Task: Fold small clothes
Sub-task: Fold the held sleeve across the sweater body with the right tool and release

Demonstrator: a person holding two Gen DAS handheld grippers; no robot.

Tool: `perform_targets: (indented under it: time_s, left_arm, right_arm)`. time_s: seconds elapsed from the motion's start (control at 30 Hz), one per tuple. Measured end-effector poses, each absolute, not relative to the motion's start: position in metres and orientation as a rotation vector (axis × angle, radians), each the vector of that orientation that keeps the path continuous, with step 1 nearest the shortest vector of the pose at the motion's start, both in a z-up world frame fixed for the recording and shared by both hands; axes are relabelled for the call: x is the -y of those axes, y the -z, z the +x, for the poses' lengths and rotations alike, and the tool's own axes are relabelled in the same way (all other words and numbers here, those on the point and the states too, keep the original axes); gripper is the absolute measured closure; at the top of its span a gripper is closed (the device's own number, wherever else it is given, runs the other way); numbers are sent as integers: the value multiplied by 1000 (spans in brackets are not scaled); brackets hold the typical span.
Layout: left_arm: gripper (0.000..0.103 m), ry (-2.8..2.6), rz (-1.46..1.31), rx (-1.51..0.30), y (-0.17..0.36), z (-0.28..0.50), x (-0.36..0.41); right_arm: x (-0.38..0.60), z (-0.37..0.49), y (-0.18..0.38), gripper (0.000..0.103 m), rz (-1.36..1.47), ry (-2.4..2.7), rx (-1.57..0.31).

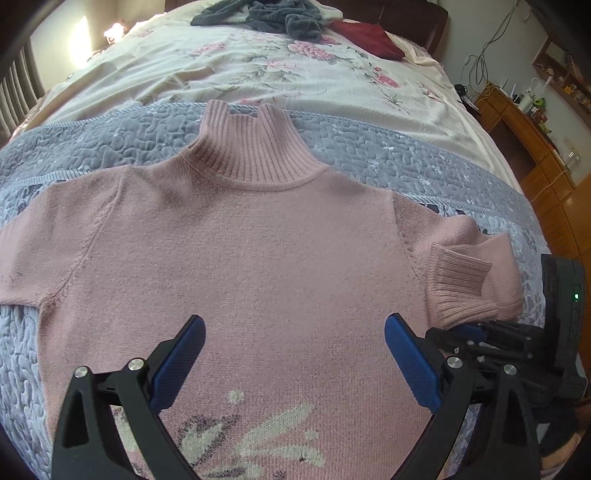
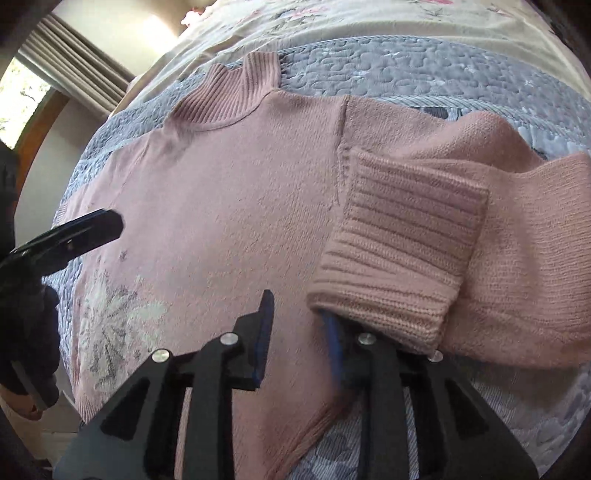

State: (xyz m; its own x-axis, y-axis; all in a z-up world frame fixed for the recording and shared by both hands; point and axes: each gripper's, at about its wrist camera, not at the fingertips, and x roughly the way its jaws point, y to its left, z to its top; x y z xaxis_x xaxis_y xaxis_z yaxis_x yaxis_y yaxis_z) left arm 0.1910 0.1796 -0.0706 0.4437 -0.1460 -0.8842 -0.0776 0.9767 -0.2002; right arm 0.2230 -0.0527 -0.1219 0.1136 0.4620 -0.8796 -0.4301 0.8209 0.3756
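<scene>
Nearest the left wrist lens: left gripper (image 1: 294, 332), blue-padded fingers (image 1: 184, 362) spread wide, nothing between them, hovering over the lower chest of the sweater.

Bed (image 1: 424, 173): blue-grey quilted cover in the foreground, cream floral sheet (image 1: 258, 70) beyond it.

Pink sweater (image 1: 240, 240): lies flat, face up on the quilted cover, ribbed high collar (image 1: 251, 147) pointing away from the cameras. White and grey knitted flower motif (image 1: 251, 432) low on the front. One sleeve extends flat to the left edge of the left wrist view. The other sleeve is folded back on itself, its ribbed cuff (image 2: 399, 258) lying at the side seam of the body.

Right gripper (image 2: 299, 314): fingers part-open. One finger shows clear over the sweater front; the other tip is hidden under the cuff edge. Cannot tell whether it has hold of the cuff.

Far end of bed: dark grey garment (image 1: 273, 14), crumpled; dark red cloth (image 1: 365, 37) just beside it.

Wooden cabinet (image 1: 524, 140) at the bed's right side, small items on top, too small to tell.
</scene>
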Motion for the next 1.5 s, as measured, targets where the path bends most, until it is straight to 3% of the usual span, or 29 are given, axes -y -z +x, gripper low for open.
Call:
perform_targets:
  time_s: [0.47, 0.53, 0.57, 0.67, 0.8, 0.87, 1.27, 1.37, 1.5]
  left_arm:
    - [7, 225, -246, -1254, 117, 239, -47]
    - [20, 242, -260, -1274, 123, 244, -39]
    - [38, 263, -289, -1290, 127, 246, -37]
    - [52, 258, -337, -1295, 131, 248, -37]
    - [85, 234, -329, -1257, 121, 246, -39]
    - [89, 240, -348, -1227, 111, 241, -47]
    - [90, 63, -350, -1055, 66, 217, -184]
    - [90, 18, -353, -1054, 68, 215, -213]
    - [90, -27, -374, -1052, 71, 209, -248]
  right_arm:
    - [197, 189, 80, 75, 191, -479, -1191]
    - [208, 187, 80, 75, 201, -466, -1187]
    - [211, 186, 82, 75, 200, -459, -1187]
    - [216, 183, 86, 75, 195, -444, -1188]
    - [220, 183, 90, 75, 209, -434, -1188]
    - [220, 183, 90, 75, 206, -425, -1184]
    - [198, 209, 81, 75, 267, -430, -1197]
    - [184, 226, 88, 60, 299, -417, -1224]
    - [164, 248, 105, 59, 382, -435, -1290]
